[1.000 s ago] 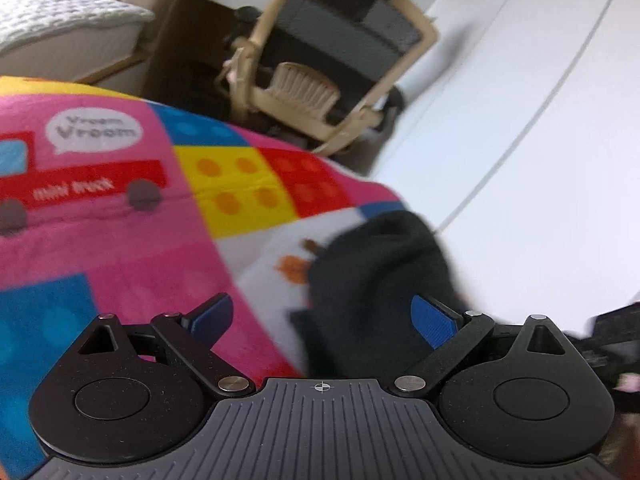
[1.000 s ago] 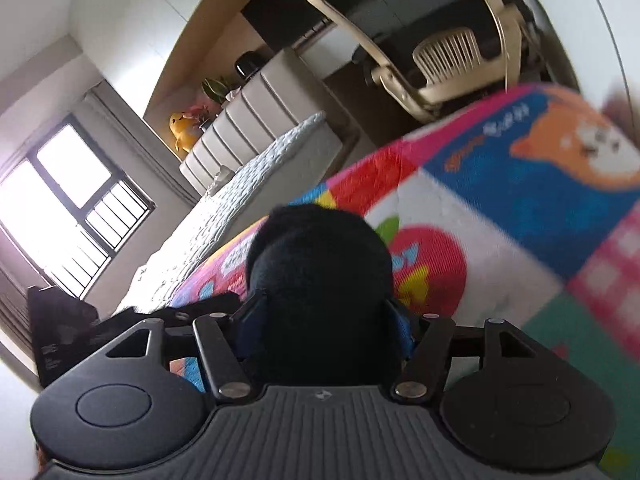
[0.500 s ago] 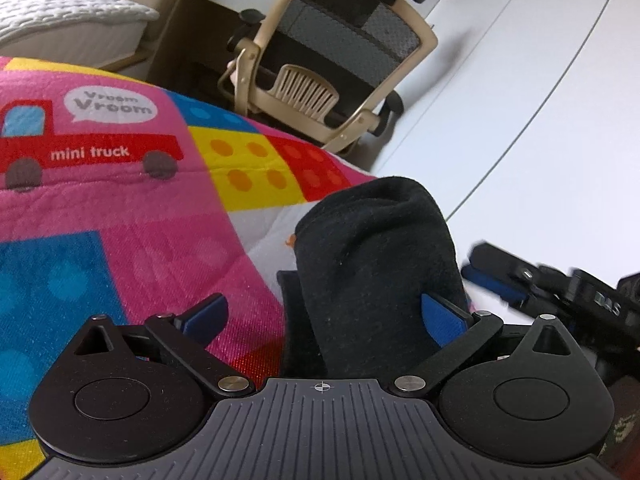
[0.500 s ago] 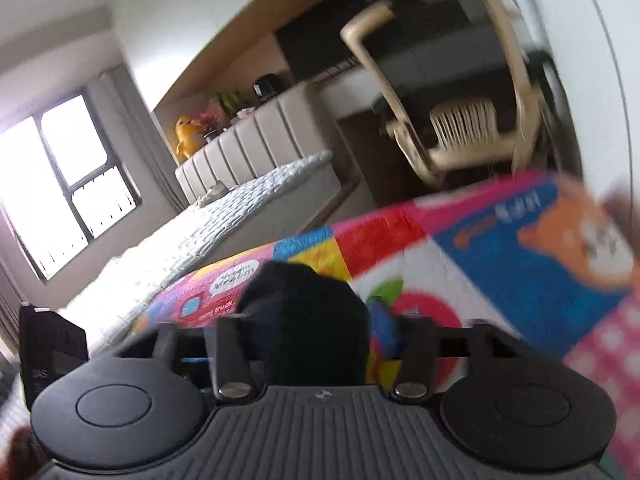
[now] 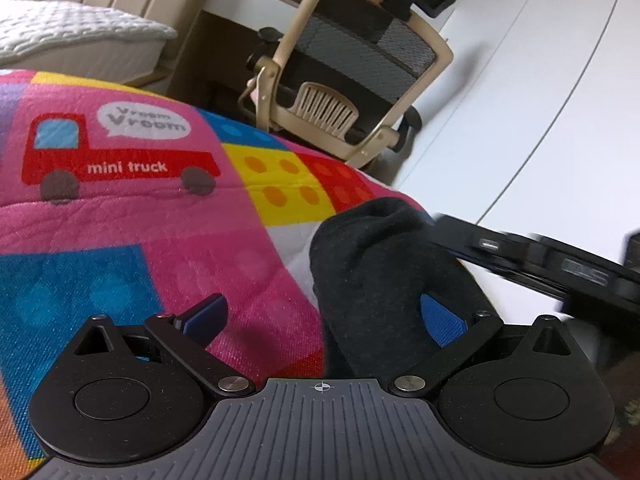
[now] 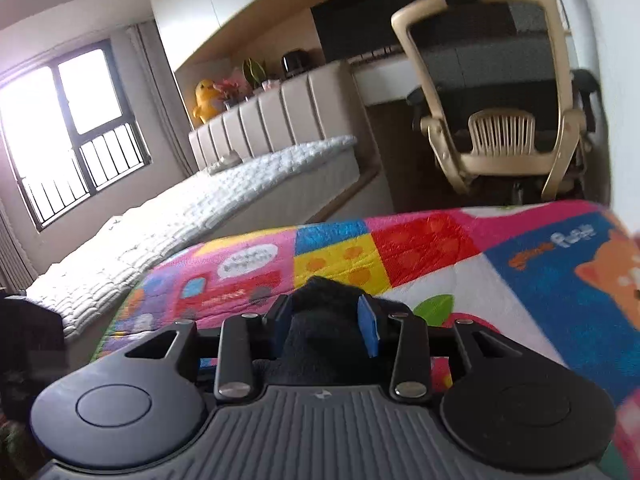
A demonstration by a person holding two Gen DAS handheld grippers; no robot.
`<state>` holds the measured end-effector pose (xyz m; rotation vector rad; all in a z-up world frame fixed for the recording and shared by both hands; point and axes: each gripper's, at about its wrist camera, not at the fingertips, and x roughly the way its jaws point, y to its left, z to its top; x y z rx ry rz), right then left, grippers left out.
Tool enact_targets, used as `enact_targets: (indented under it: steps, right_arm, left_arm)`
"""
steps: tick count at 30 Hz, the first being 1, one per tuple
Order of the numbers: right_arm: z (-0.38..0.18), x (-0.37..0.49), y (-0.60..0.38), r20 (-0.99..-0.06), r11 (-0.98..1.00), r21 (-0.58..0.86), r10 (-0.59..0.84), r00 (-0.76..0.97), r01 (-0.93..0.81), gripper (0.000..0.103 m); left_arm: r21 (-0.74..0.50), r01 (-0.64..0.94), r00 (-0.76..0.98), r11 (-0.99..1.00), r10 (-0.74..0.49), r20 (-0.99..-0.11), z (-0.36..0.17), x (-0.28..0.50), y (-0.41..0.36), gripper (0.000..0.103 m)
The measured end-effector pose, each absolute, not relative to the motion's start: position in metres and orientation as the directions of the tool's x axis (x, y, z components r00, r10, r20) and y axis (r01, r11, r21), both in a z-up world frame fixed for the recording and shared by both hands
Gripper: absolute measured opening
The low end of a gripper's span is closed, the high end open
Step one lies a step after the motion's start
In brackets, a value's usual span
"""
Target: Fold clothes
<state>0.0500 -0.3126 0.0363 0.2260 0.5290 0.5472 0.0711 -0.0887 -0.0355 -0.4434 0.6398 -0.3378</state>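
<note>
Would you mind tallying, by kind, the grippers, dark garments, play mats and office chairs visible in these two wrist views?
Grippers: 2, the left gripper and the right gripper
Dark garments: 1, the black garment
Play mats: 1, the colourful mat
Office chairs: 1, the beige chair
Total: 5

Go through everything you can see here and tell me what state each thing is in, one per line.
Left gripper: open, its fingers either side of the dark fabric.
Right gripper: shut on the black garment.
Black garment: bunched, raised off the blanket at the right gripper.
Colourful blanket: spread flat under the garment.
Office chair: unoccupied, by the desk.
Bed: made, white cover on.
</note>
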Motion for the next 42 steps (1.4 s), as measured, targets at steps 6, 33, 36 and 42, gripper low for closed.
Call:
enact_targets:
  steps: [6, 33, 36, 42]
  right_arm:
    - [0.022, -0.003, -0.322, -0.449, 0.842, 0.309, 0.54, 0.712, -0.443, 0.049]
    - [0.033, 0.054, -0.3, -0.419, 0.88, 0.26, 0.473, 0.775, -0.397, 0.07]
    - [0.028, 0.055, -0.314, -0.415, 0.872, 0.324, 0.479, 0.773, -0.366, 0.07]
    - [0.017, 0.049, -0.345, -0.405, 0.836, 0.455, 0.502, 0.764, -0.308, 0.072]
  left_arm:
    - [-0.499, 0.159, 0.754, 0.852, -0.431, -0.496, -0.036, 0.072, -0.087, 0.103]
    - [-0.493, 0.157, 0.764, 0.856, -0.422, -0.488, -0.039, 0.064, -0.085, 0.103]
    - [-0.604, 0.239, 0.715, 0.76, -0.558, -0.42, -0.041, 0.063, -0.08, 0.101]
    - [-0.535, 0.38, 0.655, 0.755, -0.628, -0.42, -0.038, 0.055, -0.111, 0.085]
